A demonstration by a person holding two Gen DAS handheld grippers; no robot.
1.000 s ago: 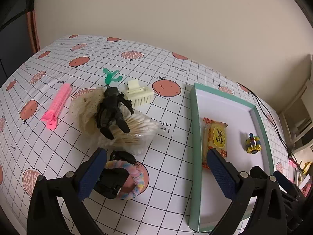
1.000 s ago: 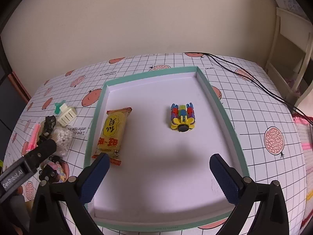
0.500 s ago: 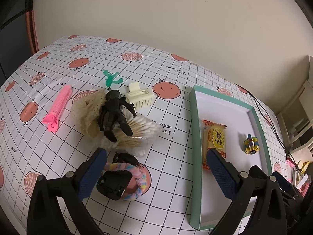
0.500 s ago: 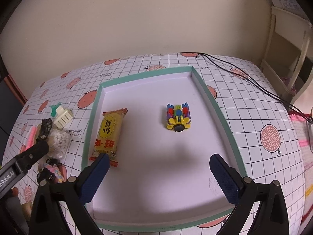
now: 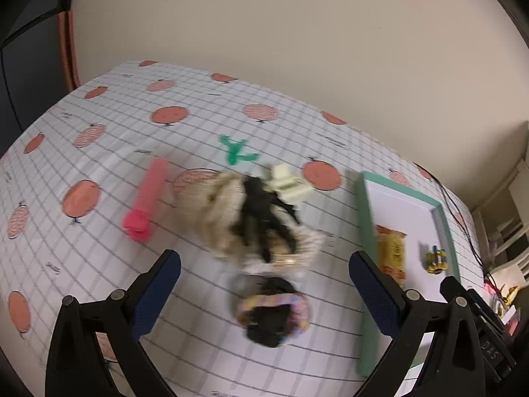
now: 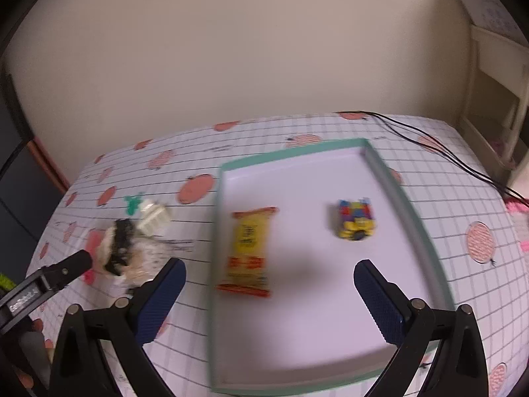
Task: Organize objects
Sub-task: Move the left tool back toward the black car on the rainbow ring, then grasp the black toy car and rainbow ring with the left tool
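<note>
My left gripper [image 5: 264, 294] hangs open above a pastel scrunchie on a black clip [image 5: 272, 311]. Beyond it lie a bag of cotton swabs [image 5: 297, 251], a black toy figure [image 5: 261, 211] on a beige pouf [image 5: 218, 208], a cream hair claw [image 5: 287, 183], a green cactus piece [image 5: 236, 152] and a pink clip [image 5: 147, 198]. The green-rimmed white tray [image 6: 393, 188] holds a yellow snack pack [image 6: 249, 248] and a multicoloured toy [image 6: 355, 223]. My right gripper [image 6: 269, 297] is open and empty over the tray's near-left part. Both views are blurred.
A tablecloth with a grid and orange fruit prints [image 5: 165, 115] covers the table. Black cables [image 6: 429, 145] run across its far right corner. A cream shelf unit [image 6: 496, 99] stands to the right, and a plain wall closes the far side.
Both views have swung left and gone blurry. The pile now sits more central ahead of my left gripper. The tray has shifted right in the right wrist view. Nothing was taken hold of.
</note>
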